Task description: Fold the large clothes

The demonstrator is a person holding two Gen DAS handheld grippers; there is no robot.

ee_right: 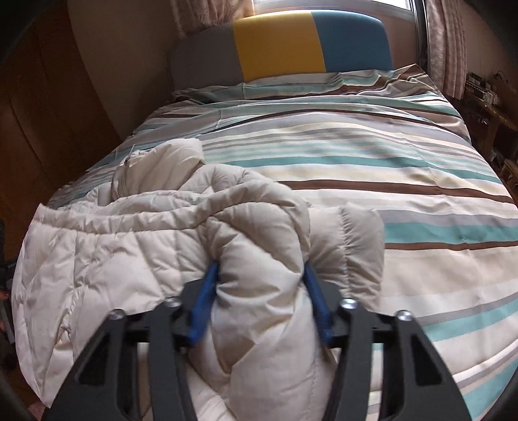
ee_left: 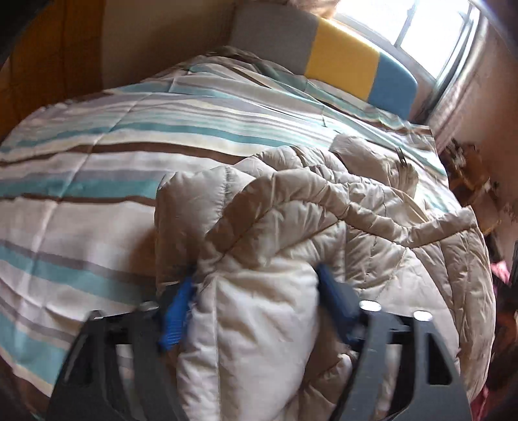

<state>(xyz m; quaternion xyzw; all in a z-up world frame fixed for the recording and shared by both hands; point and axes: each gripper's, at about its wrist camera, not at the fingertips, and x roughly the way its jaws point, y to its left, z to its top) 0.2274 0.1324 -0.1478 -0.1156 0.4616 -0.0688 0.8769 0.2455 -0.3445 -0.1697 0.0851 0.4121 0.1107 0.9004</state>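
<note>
On a bed covered by a striped quilt of teal, brown, cream and grey bands (ee_left: 136, 136), the left wrist view showed a puffy, cream-beige quilted down jacket (ee_left: 372, 226) lying bunched toward the right side of the bedding, near its front edge. The left gripper (ee_left: 255, 285), a black frame with blue finger pads (ee_left: 176, 317), was closed on a thick, pale fold of that jacket; the fold filled the gap between the pads and bulged toward the camera. Behind the bed stood a padded headboard in grey, yellow and blue panels (ee_left: 343, 55), with a bright window (ee_left: 411, 29) beyond it. In the right wrist view, the same jacket (ee_right: 106, 246) spread across the left and lower part of the picture over the striped quilt (ee_right: 372, 168), one stitched cuff end lying just beside the gripped bundle. The right gripper (ee_right: 259, 281) pinched a rounded roll of the jacket's padding between its blue pads (ee_right: 204, 301), at a moderate spread set by the fabric's bulk. The headboard (ee_right: 275, 45) and a patterned curtain (ee_right: 450, 45) stood at the far end.
</note>
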